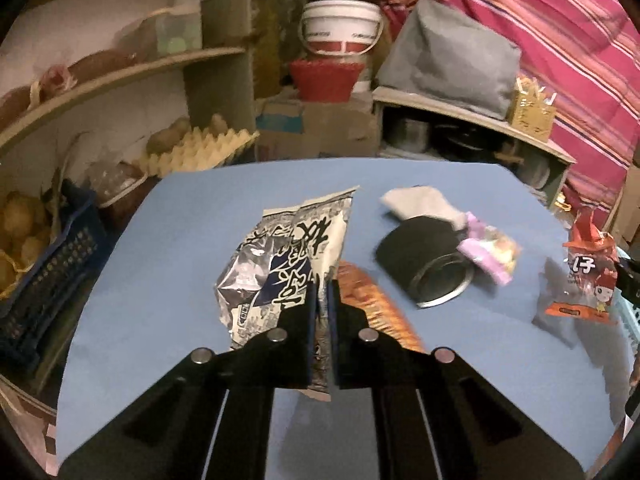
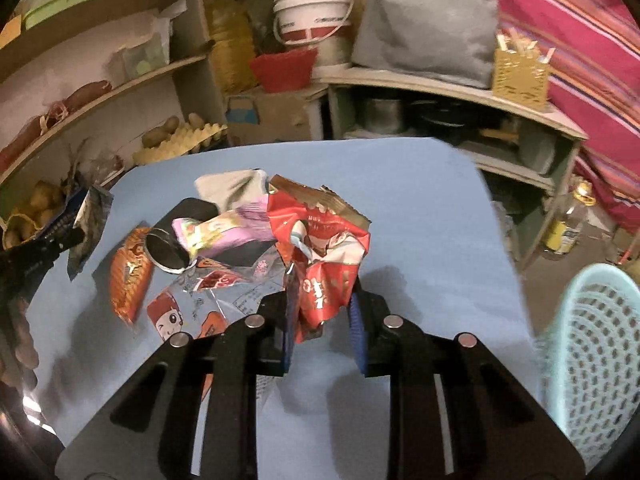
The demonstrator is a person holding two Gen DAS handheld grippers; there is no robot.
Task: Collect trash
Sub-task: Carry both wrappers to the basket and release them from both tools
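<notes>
Left wrist view: one silver wrapper (image 1: 280, 264), one black can (image 1: 424, 264).

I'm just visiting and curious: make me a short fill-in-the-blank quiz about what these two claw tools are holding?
1. The left gripper has its jaws shut on a black-and-____ snack bag.
2. The right gripper grips a crumpled ____ wrapper.
3. The table is covered in ____.
4. A pale green perforated ____ sits at the right edge.

Missing words: white; red; blue; basket

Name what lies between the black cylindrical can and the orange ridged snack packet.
Bare blue tabletop: in the right wrist view only a narrow strip separates the can from the packet.
</notes>
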